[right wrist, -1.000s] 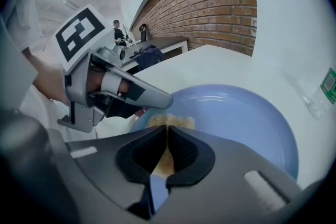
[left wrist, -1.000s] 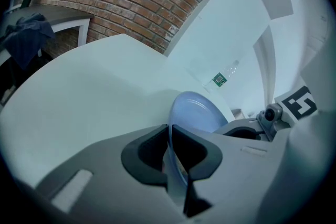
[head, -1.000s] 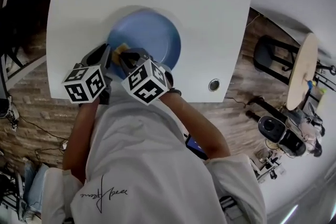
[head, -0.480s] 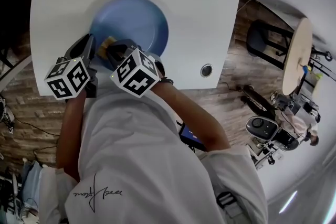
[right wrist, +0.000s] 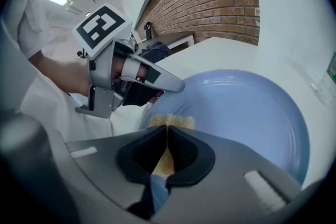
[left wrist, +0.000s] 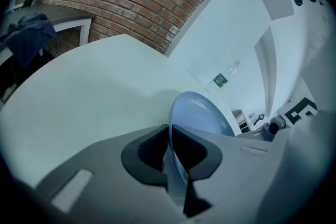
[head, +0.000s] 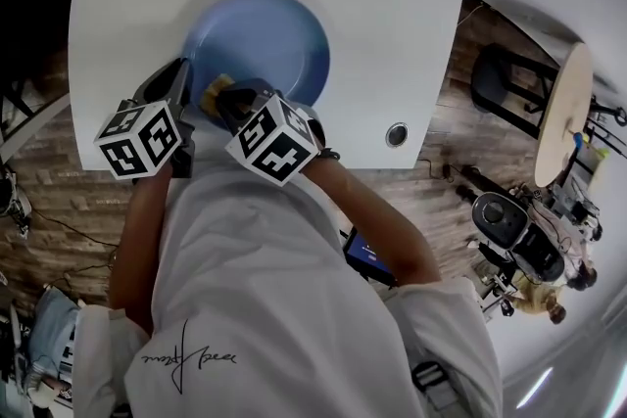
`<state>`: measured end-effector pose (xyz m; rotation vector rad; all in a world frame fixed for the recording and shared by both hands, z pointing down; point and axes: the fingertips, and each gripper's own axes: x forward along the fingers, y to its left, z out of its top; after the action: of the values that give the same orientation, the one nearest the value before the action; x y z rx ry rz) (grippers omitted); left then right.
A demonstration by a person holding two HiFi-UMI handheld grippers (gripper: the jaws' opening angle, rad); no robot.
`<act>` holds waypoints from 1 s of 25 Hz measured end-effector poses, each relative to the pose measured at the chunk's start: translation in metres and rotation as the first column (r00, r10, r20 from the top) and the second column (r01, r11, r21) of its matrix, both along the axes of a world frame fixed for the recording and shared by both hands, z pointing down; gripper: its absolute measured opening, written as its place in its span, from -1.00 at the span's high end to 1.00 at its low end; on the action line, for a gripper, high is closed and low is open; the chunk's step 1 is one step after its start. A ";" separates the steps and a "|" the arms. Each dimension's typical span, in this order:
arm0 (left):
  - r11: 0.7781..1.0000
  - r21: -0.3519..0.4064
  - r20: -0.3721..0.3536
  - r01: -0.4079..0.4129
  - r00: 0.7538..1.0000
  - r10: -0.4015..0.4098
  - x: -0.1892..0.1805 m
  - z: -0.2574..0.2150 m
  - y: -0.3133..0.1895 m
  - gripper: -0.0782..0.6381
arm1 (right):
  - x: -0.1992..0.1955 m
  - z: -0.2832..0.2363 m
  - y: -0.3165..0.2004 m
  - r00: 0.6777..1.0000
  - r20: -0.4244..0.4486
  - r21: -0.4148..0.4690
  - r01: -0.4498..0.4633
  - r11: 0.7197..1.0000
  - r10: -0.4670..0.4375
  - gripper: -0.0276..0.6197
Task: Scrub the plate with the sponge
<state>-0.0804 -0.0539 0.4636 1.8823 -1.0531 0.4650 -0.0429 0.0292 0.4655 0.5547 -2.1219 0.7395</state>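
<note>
The blue plate (head: 265, 34) is being clamped at its near rim by the left hand-held gripper (left wrist: 169, 152), with the jaws closed on it, over the white worktop (head: 392, 44). The yellow sponge (right wrist: 170, 122) is being pinched tight in the right hand-held gripper (right wrist: 167, 155) and held against the plate's inner surface beside that rim.

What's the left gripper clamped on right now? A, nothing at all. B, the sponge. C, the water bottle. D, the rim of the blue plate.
D: the left gripper view shows the left gripper shut on the rim of the blue plate; the sponge is in the right gripper.
</note>
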 end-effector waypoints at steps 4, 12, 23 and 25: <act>1.000 -0.002 0.001 0.000 1.000 0.000 0.000 0.000 -0.001 0.67 | 0.002 0.000 0.006 1.000 -0.002 -0.018 0.027 0.999 -0.027 0.86; 1.000 0.001 0.013 -0.020 1.000 0.020 0.001 0.001 -0.002 0.66 | 0.012 0.000 0.015 0.998 -0.013 -0.035 0.061 0.997 -0.062 0.86; 1.000 -0.001 0.016 -0.020 1.000 0.020 0.006 0.001 -0.004 0.66 | 0.032 0.000 0.025 0.988 -0.014 -0.068 0.152 0.986 -0.153 0.86; 1.000 0.001 0.016 -0.021 1.000 0.021 0.005 0.000 -0.003 0.66 | 0.034 0.000 0.027 0.985 -0.024 -0.069 0.170 0.983 -0.172 0.86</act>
<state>-0.0751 -0.0574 0.4641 1.8950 -1.0448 0.4930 -0.0085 0.0559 0.4651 0.3400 -2.0789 0.6975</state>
